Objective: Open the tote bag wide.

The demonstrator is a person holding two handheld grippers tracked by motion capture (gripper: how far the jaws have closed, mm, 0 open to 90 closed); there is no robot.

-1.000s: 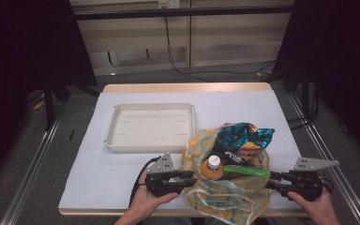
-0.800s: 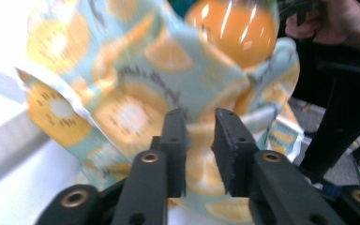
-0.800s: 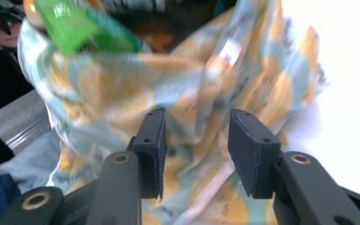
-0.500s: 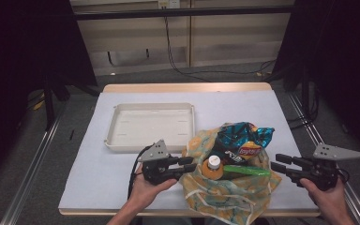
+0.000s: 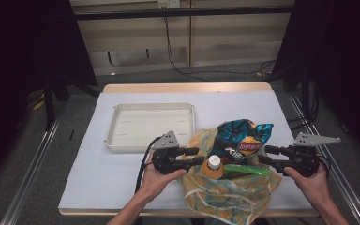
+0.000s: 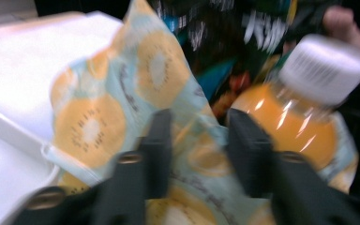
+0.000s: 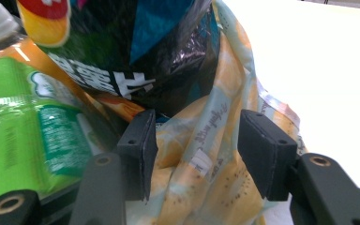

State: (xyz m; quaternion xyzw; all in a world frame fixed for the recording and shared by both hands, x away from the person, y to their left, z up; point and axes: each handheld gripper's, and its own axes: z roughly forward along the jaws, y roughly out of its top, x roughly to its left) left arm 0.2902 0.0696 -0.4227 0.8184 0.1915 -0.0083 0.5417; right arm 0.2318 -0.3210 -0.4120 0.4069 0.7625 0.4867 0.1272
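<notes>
In the high view a patterned bag (image 5: 225,192) lies at the lower middle of the frame, on the near edge of the white-covered table (image 5: 243,105), its mouth facing up the frame. A chip packet (image 5: 243,138), an orange bottle (image 5: 214,166) with a white cap and a green packet (image 5: 246,169) sit in its mouth. The left gripper (image 5: 198,155) comes in from lower left, held in the person's left hand (image 5: 161,176), with its tips at the bag's left rim beside the bottle. In the left gripper view its jaws stand somewhat apart with a fold of the bag (image 6: 168,117) between them; the picture is blurred, and I cannot tell whether the pads press on the cloth. The bottle (image 6: 293,122) shows at the right of that frame. The right gripper (image 5: 265,154) sits at the right of the high view, its tips at the bag's right rim. In the right gripper view its jaws have just been opening; the bag's edge (image 7: 206,140) runs between them, near the left pad, with a clear gap to the right one. A white tray (image 5: 150,126) lies left of centre, just beside the bag's upper left corner.
</notes>
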